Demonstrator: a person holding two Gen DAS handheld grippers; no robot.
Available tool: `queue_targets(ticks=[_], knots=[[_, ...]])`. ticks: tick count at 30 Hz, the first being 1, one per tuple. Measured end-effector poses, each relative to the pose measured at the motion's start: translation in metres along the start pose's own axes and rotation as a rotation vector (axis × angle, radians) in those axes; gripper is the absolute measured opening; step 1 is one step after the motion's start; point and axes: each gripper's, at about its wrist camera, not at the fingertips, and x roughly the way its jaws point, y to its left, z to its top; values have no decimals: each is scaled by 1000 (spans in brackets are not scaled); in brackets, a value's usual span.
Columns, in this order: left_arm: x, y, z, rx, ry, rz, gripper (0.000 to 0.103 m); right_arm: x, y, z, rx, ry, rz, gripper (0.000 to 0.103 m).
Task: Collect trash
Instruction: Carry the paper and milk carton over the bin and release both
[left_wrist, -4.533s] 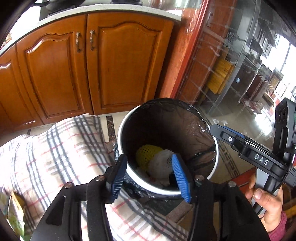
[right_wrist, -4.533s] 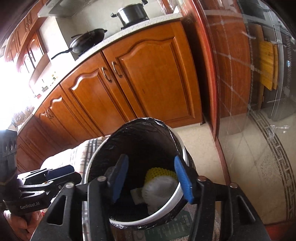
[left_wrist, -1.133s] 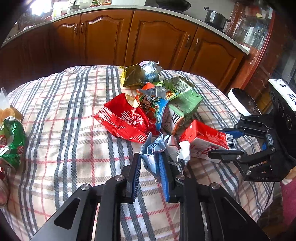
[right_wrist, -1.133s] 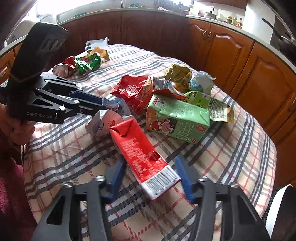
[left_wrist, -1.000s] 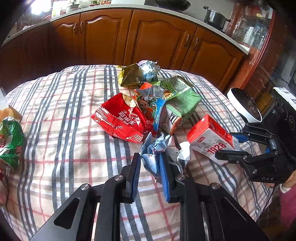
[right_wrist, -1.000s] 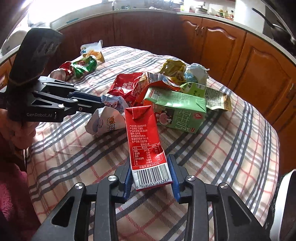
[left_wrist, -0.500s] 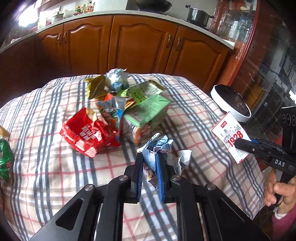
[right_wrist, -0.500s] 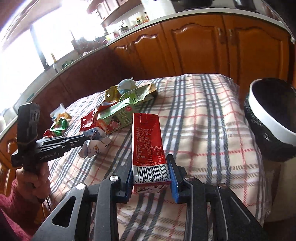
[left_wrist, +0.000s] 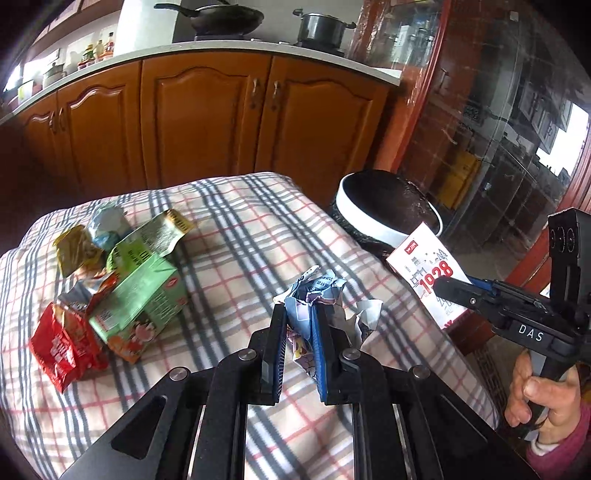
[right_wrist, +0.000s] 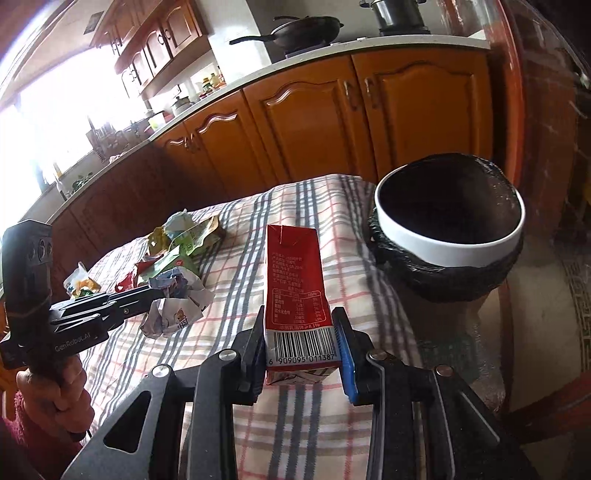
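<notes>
My left gripper is shut on a crumpled blue-and-white wrapper, held just above the plaid tablecloth. My right gripper is shut on a red milk carton, gripped near its barcode end and pointing away from me. The left wrist view shows that carton in the air, right beside the trash bin. The bin, white-rimmed with a black liner, stands past the table's right edge; its inside is dark. The right wrist view also shows the left gripper and its wrapper to the left.
More trash lies on the cloth at the left: a green carton, a red packet, a green-gold pouch and a yellow wrapper. Wooden cabinets run behind the table. A glass door stands behind the bin.
Both grippers have lifted their pieces off the cloth and swung right toward the bin. The red carton has gone from lying flat to pointing away from the right gripper. The bin now looms larger.
</notes>
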Motion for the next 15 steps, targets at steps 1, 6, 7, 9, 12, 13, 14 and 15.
queue_targets(ticks=[1,6,7,9,12,13,14,15], knots=[[4,-4,5,7,-1,-7,12,-2,-3,2,6,-8,-11,33],[23,-21,26,41,-3,-36,12,-10,-25,10,39,-39,-53,33],[27,-22,29,46,-4,-40,12,-11,-30,13,45,-44,-60,33],[36,-27,38,55,-4,-49,12,-14,-38,17,55,-55,-76,33],[46,-36,50,65,-8,-59,12,-15,-52,25,75,-63,-93,33],[50,-37,54,66,-8,-63,12,-15,-57,27,81,-66,-99,33],[54,-37,58,66,-10,-67,12,-15,-61,30,86,-69,-107,33],[58,-39,62,68,-12,-70,12,-15,-64,32,89,-70,-115,33]])
